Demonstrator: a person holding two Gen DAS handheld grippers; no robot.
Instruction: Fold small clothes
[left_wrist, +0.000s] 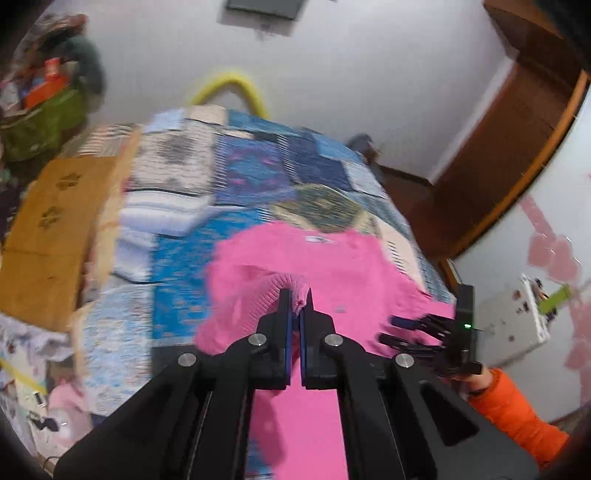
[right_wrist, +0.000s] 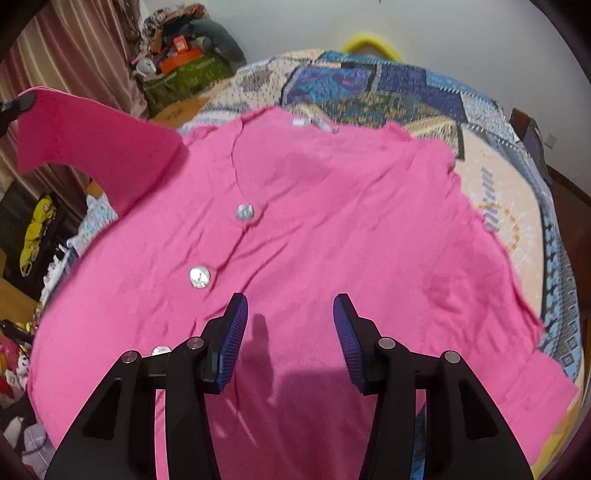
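A pink buttoned cardigan (right_wrist: 332, 229) lies spread, front up, on a patchwork quilt (right_wrist: 388, 88) that covers a bed. My left gripper (left_wrist: 297, 301) is shut on the ribbed cuff (left_wrist: 273, 291) of one sleeve and holds it off the bed. In the right wrist view that raised sleeve (right_wrist: 96, 147) hangs at the upper left, with the left gripper (right_wrist: 20, 104) at its end. My right gripper (right_wrist: 290, 299) stands open just above the cardigan's lower body, nothing between its blue pads (right_wrist: 234, 332). The left wrist view shows the right gripper (left_wrist: 393, 329) over the cardigan's right side, held by a hand in an orange sleeve (left_wrist: 513, 410).
A cardboard box (left_wrist: 55, 229) stands at the bed's left edge, with a folded pale cloth (left_wrist: 162, 218) beside it on the quilt. A green bag of clutter (right_wrist: 184, 74) and a yellow hoop (right_wrist: 369, 42) sit by the far wall. A wooden door (left_wrist: 517, 147) is at the right.
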